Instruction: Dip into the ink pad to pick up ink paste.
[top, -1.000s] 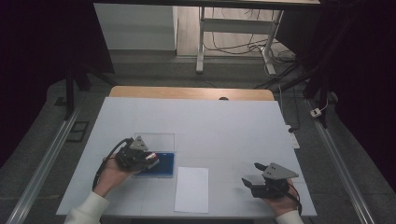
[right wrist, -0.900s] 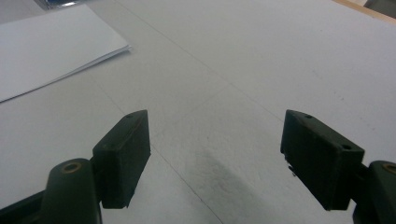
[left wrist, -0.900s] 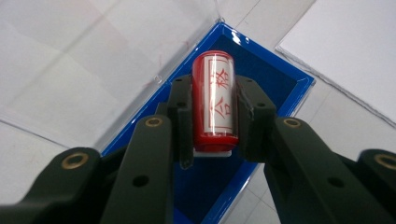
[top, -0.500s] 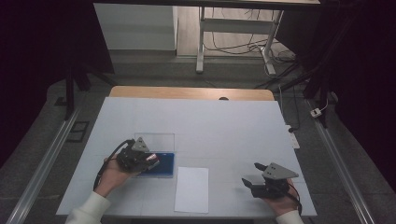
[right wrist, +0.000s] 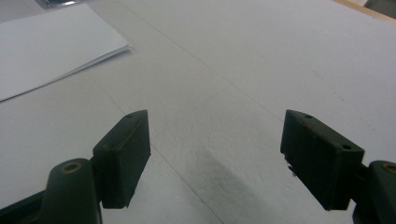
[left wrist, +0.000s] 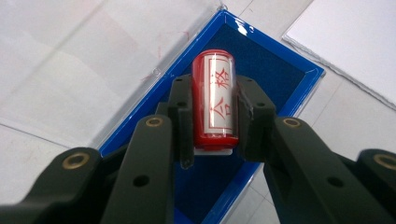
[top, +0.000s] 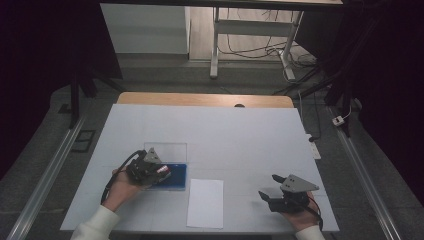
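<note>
Over the blue tray (left wrist: 299, 79), left gripper (left wrist: 214, 116) fingers hide the red stamp's (left wrist: 212, 105) sides

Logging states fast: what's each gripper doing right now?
Left gripper: closed on the red stamp.
Right gripper: open, holding nothing.

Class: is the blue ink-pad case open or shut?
Open. The clear lid lies flat beside the blue case, and the left gripper holds the red stamp over its pad.
</note>
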